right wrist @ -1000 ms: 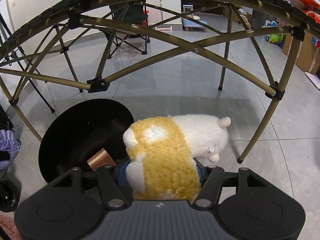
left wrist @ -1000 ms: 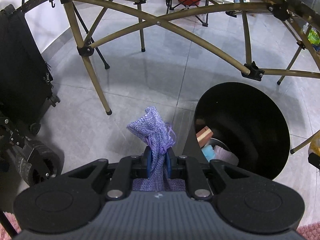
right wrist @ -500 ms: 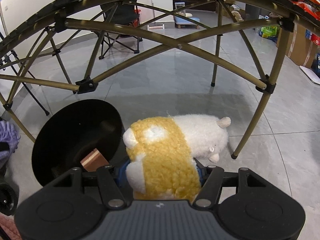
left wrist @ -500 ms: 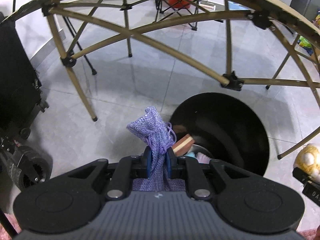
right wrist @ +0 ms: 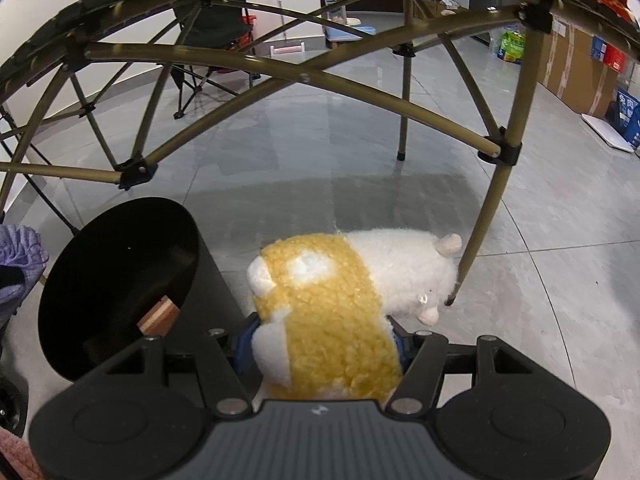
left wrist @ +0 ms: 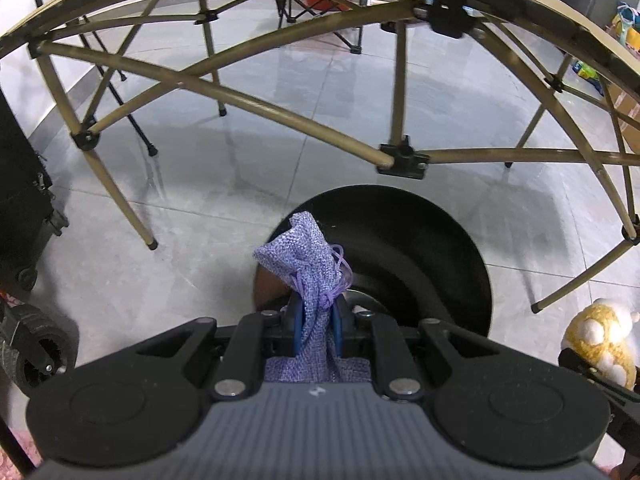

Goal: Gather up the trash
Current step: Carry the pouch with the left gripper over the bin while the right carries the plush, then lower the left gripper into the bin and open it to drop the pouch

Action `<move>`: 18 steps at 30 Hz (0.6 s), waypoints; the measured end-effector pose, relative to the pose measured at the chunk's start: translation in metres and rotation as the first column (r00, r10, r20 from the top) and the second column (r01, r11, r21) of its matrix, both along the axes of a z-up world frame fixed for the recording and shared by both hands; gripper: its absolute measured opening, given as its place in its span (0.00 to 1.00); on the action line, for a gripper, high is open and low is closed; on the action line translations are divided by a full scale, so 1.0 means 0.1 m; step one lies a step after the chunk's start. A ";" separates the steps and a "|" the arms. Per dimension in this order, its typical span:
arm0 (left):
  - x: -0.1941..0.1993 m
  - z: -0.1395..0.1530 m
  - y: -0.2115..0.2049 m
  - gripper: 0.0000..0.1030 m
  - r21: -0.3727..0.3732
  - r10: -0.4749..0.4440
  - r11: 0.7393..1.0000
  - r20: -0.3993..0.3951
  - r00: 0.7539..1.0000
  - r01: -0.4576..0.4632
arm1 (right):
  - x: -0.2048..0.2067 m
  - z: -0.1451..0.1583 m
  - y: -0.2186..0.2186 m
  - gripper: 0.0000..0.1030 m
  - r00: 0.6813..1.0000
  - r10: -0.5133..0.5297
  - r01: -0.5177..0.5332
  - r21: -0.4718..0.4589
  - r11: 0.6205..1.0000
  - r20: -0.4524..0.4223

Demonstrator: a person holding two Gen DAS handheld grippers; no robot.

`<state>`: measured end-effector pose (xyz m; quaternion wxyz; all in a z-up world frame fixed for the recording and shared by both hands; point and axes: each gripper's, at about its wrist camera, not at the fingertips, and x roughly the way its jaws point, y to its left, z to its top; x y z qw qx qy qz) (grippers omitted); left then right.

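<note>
Storage-like indoor room: tiled floor (right wrist: 320, 152), cardboard boxes (right wrist: 576, 76), folding chair (right wrist: 208, 40).

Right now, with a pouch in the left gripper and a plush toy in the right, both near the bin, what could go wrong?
1. The purple pouch in the left gripper lines up with the near rim of the black bin; released now, it might catch the rim or land outside.
2. The plush toy in the right gripper is beside the bin, over floor; dropping it now would likely miss.
3. The table legs stand close; swinging could snag.

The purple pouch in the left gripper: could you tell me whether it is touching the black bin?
Cannot tell. In the left wrist view the purple pouch, clamped in the left gripper, overlaps the black bin rim, but depth is unclear.
</note>
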<state>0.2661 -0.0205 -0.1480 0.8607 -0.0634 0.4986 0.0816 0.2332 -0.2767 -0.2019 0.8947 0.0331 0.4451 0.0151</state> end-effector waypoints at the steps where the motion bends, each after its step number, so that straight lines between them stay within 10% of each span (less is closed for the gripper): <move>1: 0.02 0.00 -0.03 0.15 0.000 -0.003 1.000 -0.001 1.000 0.003 | 0.00 -0.01 -0.01 0.59 1.000 -0.003 0.003 -0.001 1.000 -0.002; 18: 0.30 -0.22 -0.36 0.15 -0.010 -0.019 1.000 -0.067 0.998 0.019 | 0.03 -0.10 -0.17 0.59 0.999 -0.042 0.042 -0.013 0.999 -0.029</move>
